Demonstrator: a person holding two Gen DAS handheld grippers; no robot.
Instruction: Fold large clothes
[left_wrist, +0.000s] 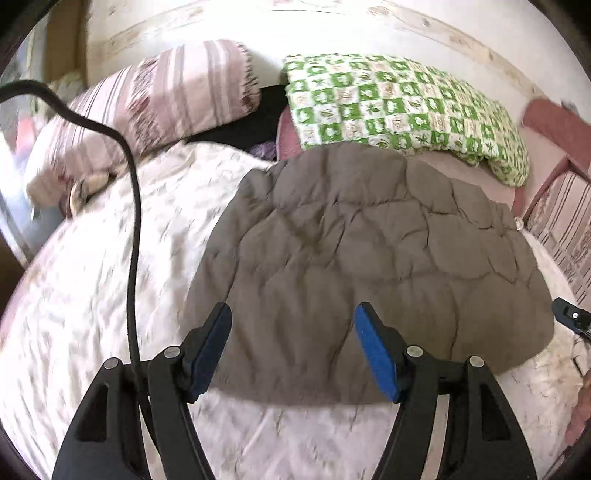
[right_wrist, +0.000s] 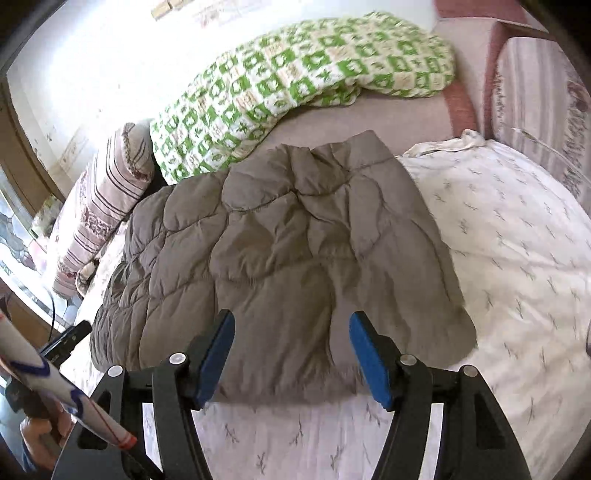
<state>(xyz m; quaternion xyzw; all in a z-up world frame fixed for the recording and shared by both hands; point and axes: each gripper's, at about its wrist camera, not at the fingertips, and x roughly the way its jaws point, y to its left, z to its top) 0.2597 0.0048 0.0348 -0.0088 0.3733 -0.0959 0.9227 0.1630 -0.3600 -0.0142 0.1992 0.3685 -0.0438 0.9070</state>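
A grey-brown quilted jacket (left_wrist: 369, 258) is spread flat on a white bedspread (left_wrist: 92, 295) printed with small sprigs. In the left wrist view the garment fills the centre, its near hem lying toward six o'clock and its far edge toward twelve. The left gripper (left_wrist: 292, 350) is held above that near hem, its jaws set well apart, with the blue pads (left_wrist: 376, 354) clear of the fabric and nothing gripped between them. A black cable (left_wrist: 133, 221) is draped down from ten o'clock to the gripper's body.

At twelve to two o'clock of the jacket a green-and-white checked pillow (left_wrist: 406, 110) is laid against the wall, and a pink striped pillow (left_wrist: 147, 107) is seen at ten o'clock. A small part of the other tool shows at the three o'clock edge.

In the right wrist view the jacket (right_wrist: 288, 251) is again central (its collar end (right_wrist: 362, 147) puckered at twelve o'clock). The right gripper (right_wrist: 291, 354) is poised over the near hem, jaws likewise wide and empty. The checked pillow (right_wrist: 295, 74) lies at twelve o'clock, the striped one (right_wrist: 99, 206) at nine. A hand (right_wrist: 37, 432) is visible at eight o'clock, behind a white rod with blue and red marks (right_wrist: 62, 387).
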